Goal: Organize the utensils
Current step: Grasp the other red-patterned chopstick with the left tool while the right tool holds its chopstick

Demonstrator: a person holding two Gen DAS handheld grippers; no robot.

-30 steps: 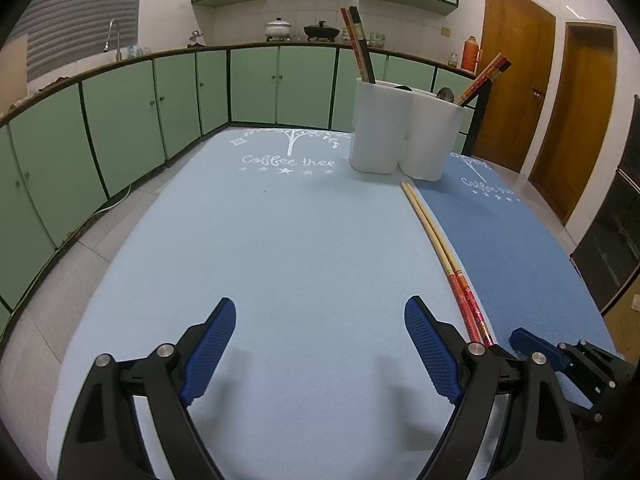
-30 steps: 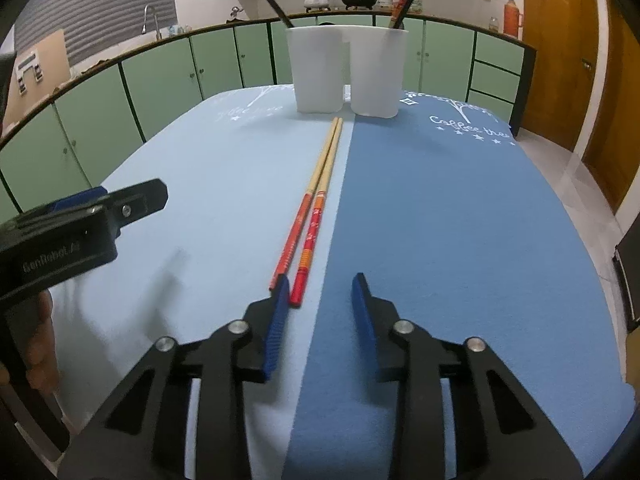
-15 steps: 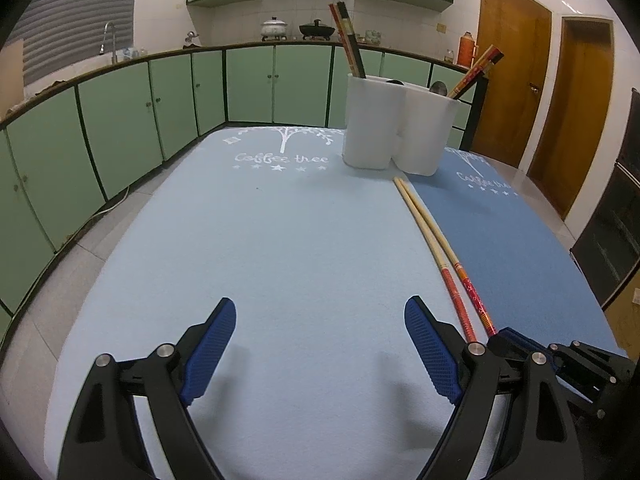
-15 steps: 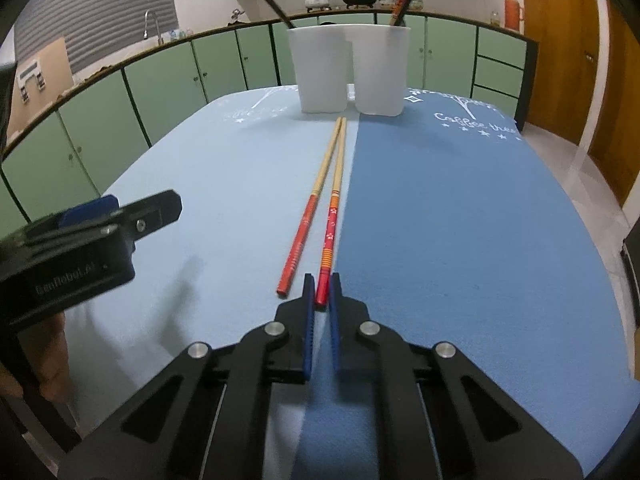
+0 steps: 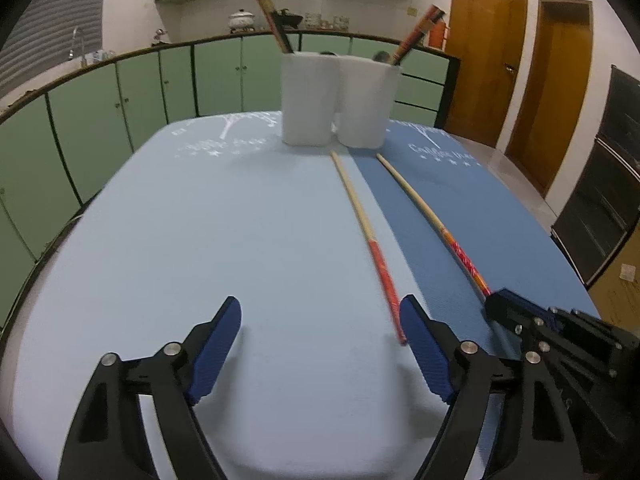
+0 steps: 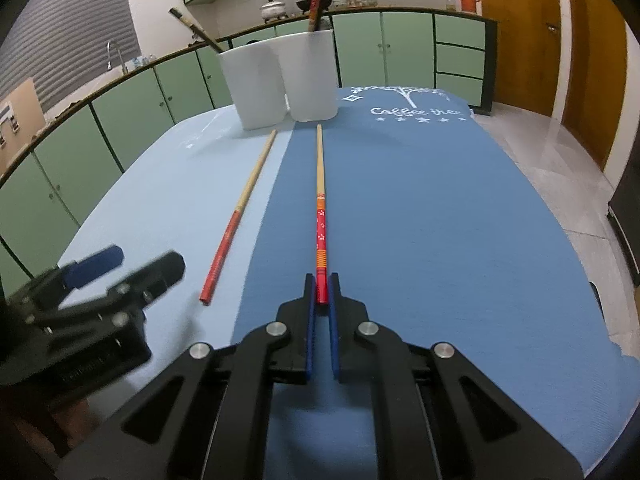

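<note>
Two long chopsticks with red ends lie on the table. My right gripper [image 6: 321,280] is shut on the red end of the right chopstick [image 6: 320,184], which points at the white double utensil holder [image 6: 280,80]. It also shows in the left wrist view [image 5: 424,208]. The left chopstick [image 6: 240,212] lies loose on the light blue mat; in the left wrist view [image 5: 364,224] its red end reaches my open, empty left gripper [image 5: 320,320], just beside the right fingertip [image 5: 416,320]. The holder [image 5: 340,100] has several chopsticks standing in it.
The table is covered by a light blue mat [image 5: 200,220] on the left and a darker blue mat [image 6: 420,200] on the right. Green kitchen cabinets [image 5: 120,96] run behind the table, wooden doors [image 5: 488,60] stand at the right.
My right gripper closed on the red end of one chopstick and pulled it to the right, away from its pair. My left gripper moved right, closer to the loose chopstick.
</note>
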